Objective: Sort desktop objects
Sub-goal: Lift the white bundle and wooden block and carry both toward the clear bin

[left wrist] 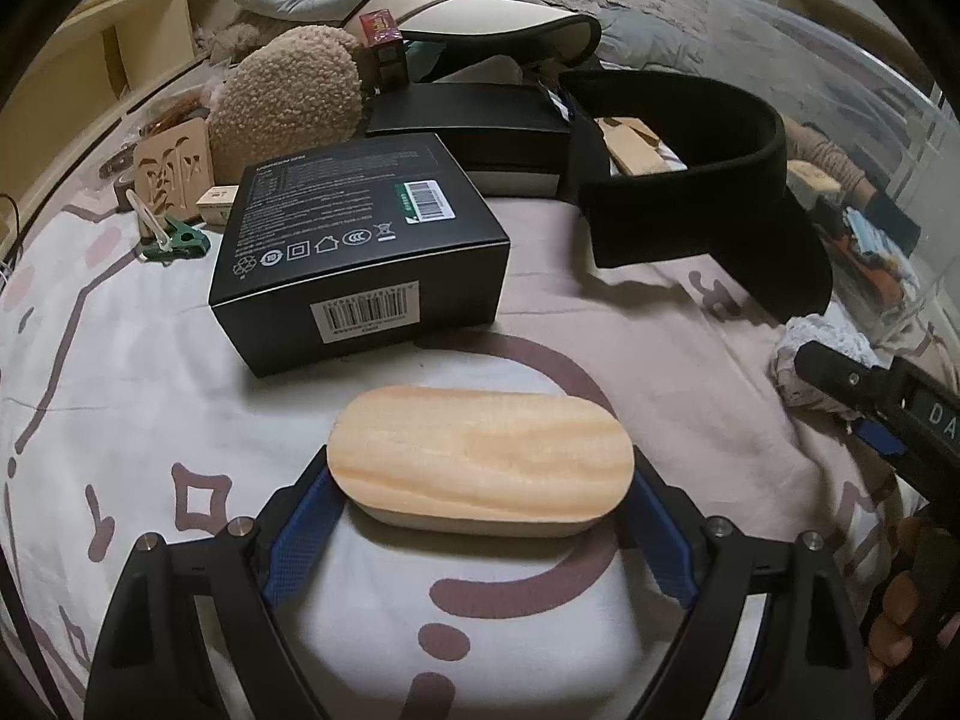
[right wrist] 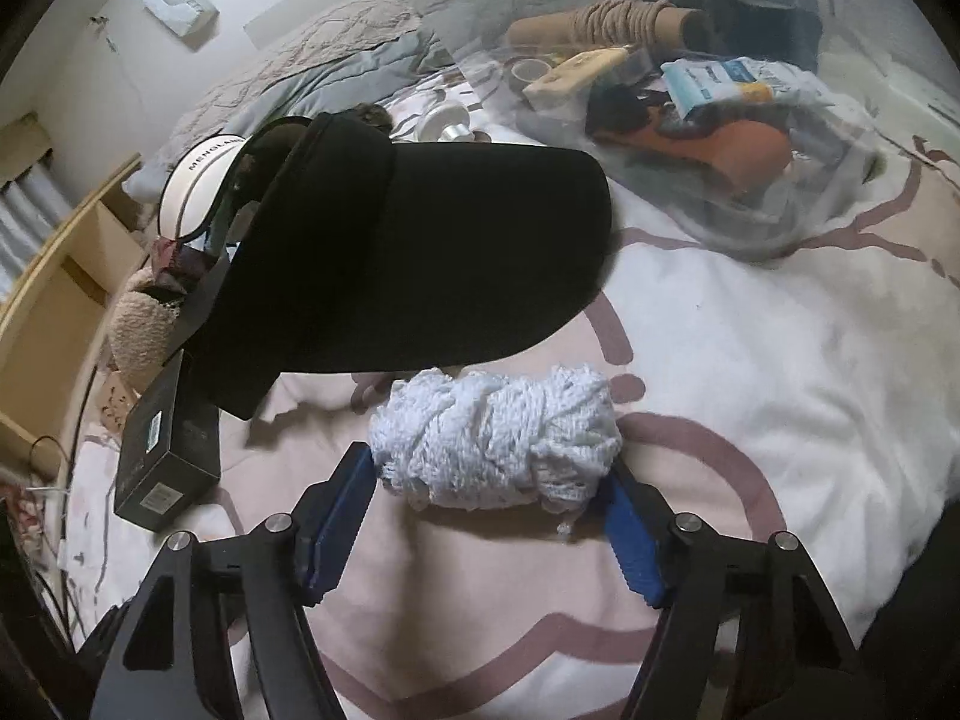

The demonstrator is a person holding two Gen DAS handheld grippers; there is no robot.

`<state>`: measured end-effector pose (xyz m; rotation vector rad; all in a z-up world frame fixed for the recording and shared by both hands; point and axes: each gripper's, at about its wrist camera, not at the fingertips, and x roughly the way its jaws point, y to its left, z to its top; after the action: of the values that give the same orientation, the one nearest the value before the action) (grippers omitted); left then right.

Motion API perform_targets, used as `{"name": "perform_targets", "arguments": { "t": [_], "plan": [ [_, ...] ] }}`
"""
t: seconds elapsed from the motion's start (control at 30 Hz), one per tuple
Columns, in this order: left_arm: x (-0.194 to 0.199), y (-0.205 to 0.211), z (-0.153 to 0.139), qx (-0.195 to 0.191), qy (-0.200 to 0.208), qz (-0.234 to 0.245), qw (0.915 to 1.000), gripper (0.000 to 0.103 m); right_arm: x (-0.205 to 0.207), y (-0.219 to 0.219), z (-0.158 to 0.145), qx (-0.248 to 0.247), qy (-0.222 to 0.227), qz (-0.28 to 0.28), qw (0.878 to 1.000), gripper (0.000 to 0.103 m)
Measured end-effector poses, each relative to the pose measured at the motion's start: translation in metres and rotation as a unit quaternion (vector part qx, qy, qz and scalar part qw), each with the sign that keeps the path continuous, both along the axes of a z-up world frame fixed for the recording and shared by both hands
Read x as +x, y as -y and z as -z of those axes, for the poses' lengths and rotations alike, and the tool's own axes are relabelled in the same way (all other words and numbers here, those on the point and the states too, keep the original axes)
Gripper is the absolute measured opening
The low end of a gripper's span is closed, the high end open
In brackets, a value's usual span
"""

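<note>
A pale oval wooden block (left wrist: 480, 456) lies crosswise between the blue pads of my left gripper (left wrist: 480, 474); both pads touch its rounded ends, so the gripper is shut on it just above the patterned bedspread (left wrist: 150, 396). In the right wrist view a white bundle of fluffy yarn (right wrist: 498, 438) sits between the pads of my right gripper (right wrist: 492, 468), which press against its two sides. The right gripper (left wrist: 864, 396) also shows at the right edge of the left wrist view, next to the white yarn (left wrist: 801, 348).
A black box (left wrist: 360, 252) stands just beyond the block. A black visor (right wrist: 420, 240) lies behind the yarn, a white visor (left wrist: 480, 6) farther back. A clear plastic bin (right wrist: 840, 192) with several items is at the right. A plush toy (left wrist: 288, 96), a green clip (left wrist: 180, 243) and wooden shelves (left wrist: 120, 42) are at the left.
</note>
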<state>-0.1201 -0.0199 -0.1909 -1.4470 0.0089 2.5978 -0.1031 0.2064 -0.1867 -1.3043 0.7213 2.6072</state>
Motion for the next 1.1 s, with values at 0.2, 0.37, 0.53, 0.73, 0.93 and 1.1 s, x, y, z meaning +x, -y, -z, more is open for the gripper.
{"name": "perform_targets", "arguments": {
  "t": [0.2, 0.37, 0.53, 0.73, 0.93, 1.1],
  "plan": [
    [0.000, 0.004, -0.003, 0.017, 0.002, -0.001, 0.9999, 0.089, 0.005, -0.005, -0.004, -0.007, -0.011, -0.033, 0.999, 0.065],
    [0.001, 0.005, -0.004, 0.021, 0.002, -0.004, 0.9998, 0.089, 0.013, -0.011, -0.017, -0.007, -0.027, -0.067, 0.997, 0.064],
    [0.000, 0.005, -0.004, 0.022, -0.001, -0.004, 0.9998, 0.089, 0.022, -0.015, -0.032, -0.018, -0.040, -0.104, 0.994, 0.064],
    [0.001, 0.010, -0.011, 0.059, -0.012, -0.001, 0.9982, 0.089, 0.039, -0.015, -0.058, -0.010, -0.070, -0.147, 0.987, 0.064],
    [0.012, 0.012, -0.026, 0.070, -0.045, 0.004, 0.9966, 0.089, 0.048, -0.032, -0.081, -0.024, -0.101, -0.157, 0.982, 0.064],
    [0.021, 0.012, -0.035, 0.082, -0.063, 0.006, 0.9946, 0.089, 0.052, -0.055, -0.105, -0.040, -0.132, -0.154, 0.978, 0.064]
  ]
}}
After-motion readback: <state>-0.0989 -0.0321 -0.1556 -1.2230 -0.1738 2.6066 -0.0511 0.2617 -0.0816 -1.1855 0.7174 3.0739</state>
